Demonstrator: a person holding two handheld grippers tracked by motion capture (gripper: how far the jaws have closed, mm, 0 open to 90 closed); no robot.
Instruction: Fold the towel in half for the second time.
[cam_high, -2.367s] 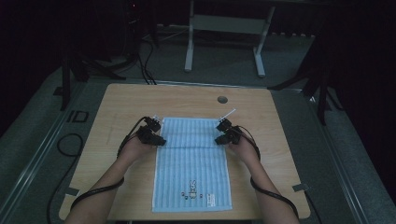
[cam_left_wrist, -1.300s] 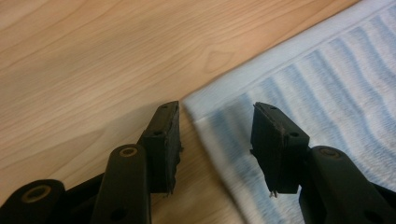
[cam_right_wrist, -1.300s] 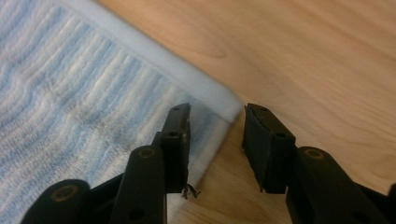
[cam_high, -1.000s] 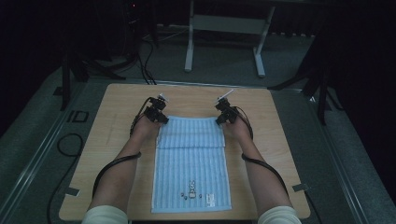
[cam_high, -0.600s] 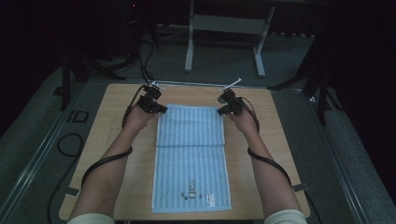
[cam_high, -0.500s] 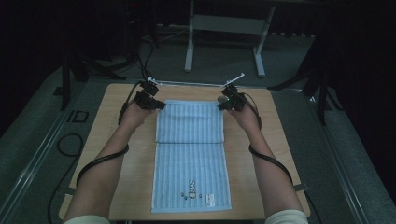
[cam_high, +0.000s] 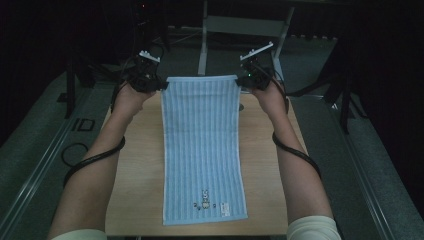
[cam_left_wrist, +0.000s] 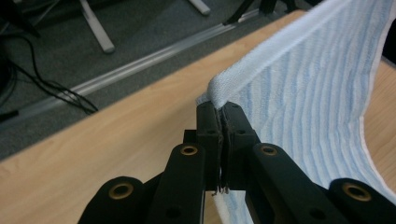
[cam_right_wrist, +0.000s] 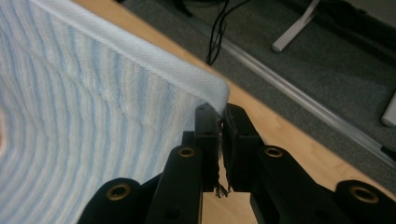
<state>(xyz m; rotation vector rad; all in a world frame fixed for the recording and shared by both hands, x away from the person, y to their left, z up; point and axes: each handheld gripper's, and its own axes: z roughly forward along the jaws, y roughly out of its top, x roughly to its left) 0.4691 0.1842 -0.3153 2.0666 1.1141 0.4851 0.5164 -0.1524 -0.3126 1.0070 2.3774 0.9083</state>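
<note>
1. Towel (cam_high: 202, 145), pale blue with stripes, hangs lifted at its far edge while its near end lies on the desk (cam_high: 135, 165).
2. Left gripper (cam_high: 159, 86) is clamped tight on the towel's far left corner, above the desk's far edge.
3. Right gripper (cam_high: 242, 80) pinches the far right corner, level with the left.
4. Printed label sits at the towel's near end.

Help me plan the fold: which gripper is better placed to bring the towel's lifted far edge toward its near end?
Neither, as far as I can judge. The left gripper and right gripper each pinch a far corner of the towel at matching height, so both should move together.
</note>
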